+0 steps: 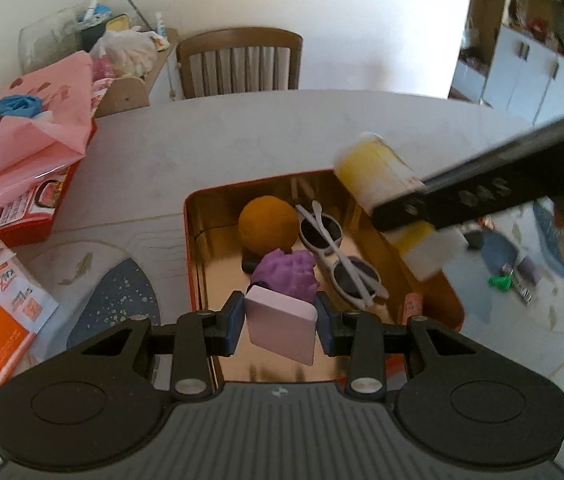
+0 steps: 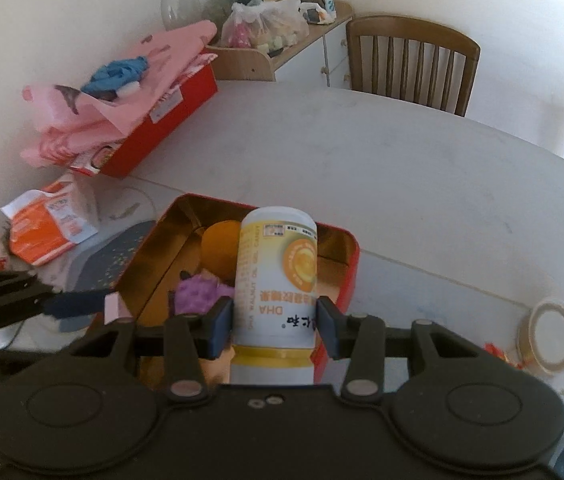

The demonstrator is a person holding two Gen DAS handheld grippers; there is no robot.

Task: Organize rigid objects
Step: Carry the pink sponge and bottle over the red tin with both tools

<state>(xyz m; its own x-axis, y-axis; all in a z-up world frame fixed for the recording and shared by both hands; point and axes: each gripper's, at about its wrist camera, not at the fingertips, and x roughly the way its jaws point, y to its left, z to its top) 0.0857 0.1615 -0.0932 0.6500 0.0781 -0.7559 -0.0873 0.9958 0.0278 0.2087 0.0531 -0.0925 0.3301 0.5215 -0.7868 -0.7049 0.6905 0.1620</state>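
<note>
1. Left gripper (image 1: 280, 325): jaws clamped on a flat pale-pink rectangular block (image 1: 282, 330), above the near end of the red, gold-lined metal tin (image 1: 193, 248).
2. Right gripper (image 2: 273, 326): jaws clamped on a yellow-and-white cylindrical supplement bottle (image 2: 275, 280), over the tin.
3. Inside the tin: purple knobbly lump (image 1: 286, 274), orange ball (image 1: 267, 226), white-framed sunglasses (image 1: 338, 252).
4. We judge we should lower each into a bare gold patch, releasing only once seated.

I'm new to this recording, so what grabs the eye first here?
The red tin with a gold inside, holding an orange, white sunglasses and a purple toy. Above it, the left gripper clamps a pink block, and the right gripper a yellow-and-white bottle.
</note>
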